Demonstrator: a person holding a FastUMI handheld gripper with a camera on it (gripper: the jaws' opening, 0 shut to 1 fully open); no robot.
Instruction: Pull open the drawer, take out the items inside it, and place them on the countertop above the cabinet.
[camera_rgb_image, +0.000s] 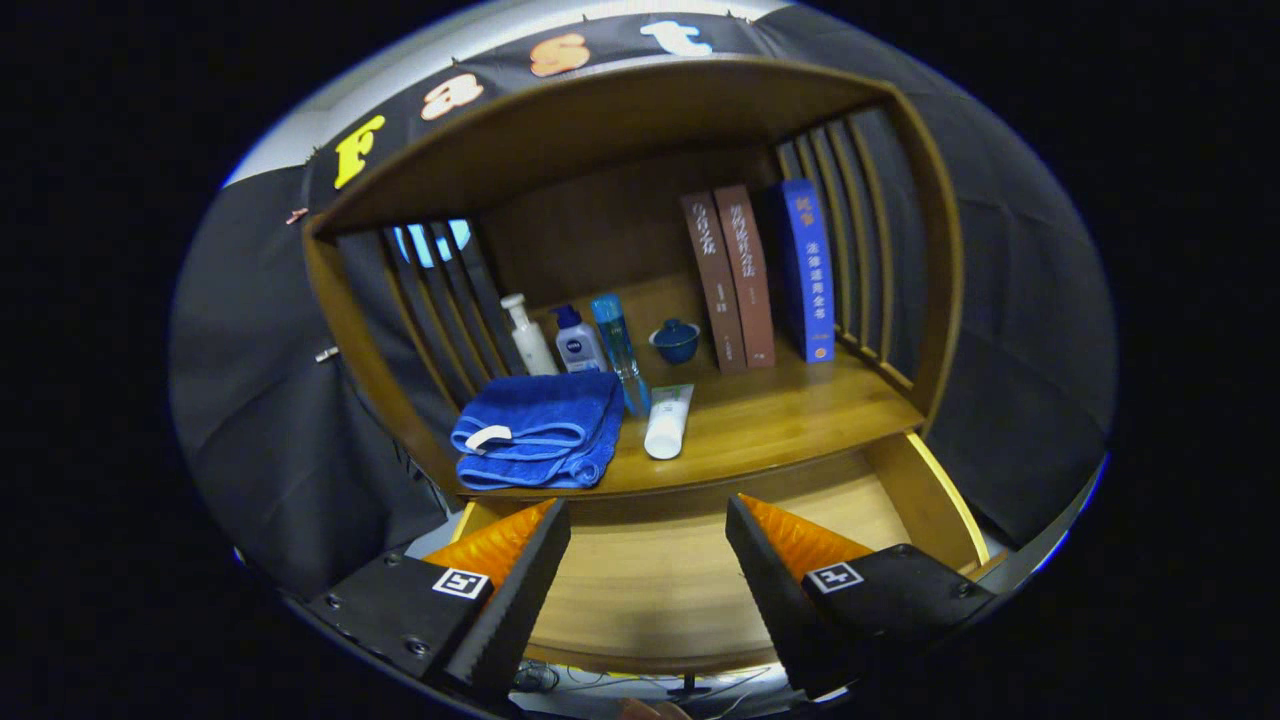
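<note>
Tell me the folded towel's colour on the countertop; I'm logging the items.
Blue, seen in the gripper view: the towel lies beyond the open hand-held gripper.

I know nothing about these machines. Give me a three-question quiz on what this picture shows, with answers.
1. True or false: the tongs are gripping the blue towel.
2. The white tube lies on the countertop right beside: A) the books, B) the blue towel, C) the small blue bowl.
3. Fill in: the drawer below the countertop is pulled ____.

Key:
1. False; the tongs are open and hold nothing, above the drawer.
2. B.
3. Open; its visible wooden floor is bare.
</note>
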